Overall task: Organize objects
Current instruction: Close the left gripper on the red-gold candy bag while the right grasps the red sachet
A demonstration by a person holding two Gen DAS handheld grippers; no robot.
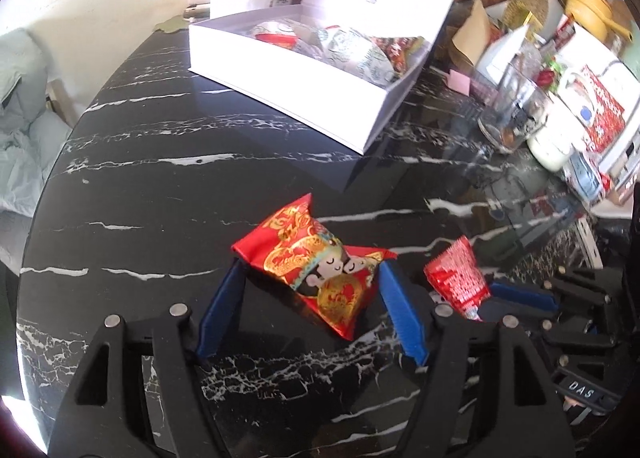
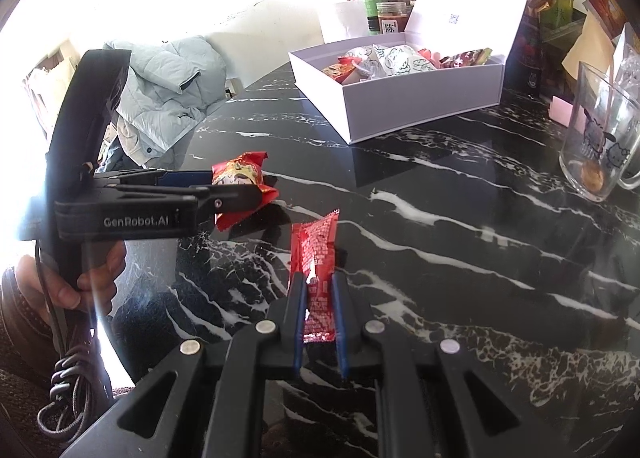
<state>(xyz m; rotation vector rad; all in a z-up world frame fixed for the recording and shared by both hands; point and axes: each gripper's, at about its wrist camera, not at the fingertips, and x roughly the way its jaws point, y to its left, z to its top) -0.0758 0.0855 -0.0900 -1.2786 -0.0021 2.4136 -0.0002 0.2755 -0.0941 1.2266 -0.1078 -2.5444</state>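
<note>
Left wrist view: white box point(image 1: 280, 70) already holds several snack packets. Two remain on the marble table point(image 1: 160, 186). Left gripper point(image 1: 308, 278) stands wide around the red-gold packet point(image 1: 316, 270), unclamped; right gripper point(image 2: 318, 290) pinches the red sachet point(image 2: 316, 254). Both await boxing.
</note>
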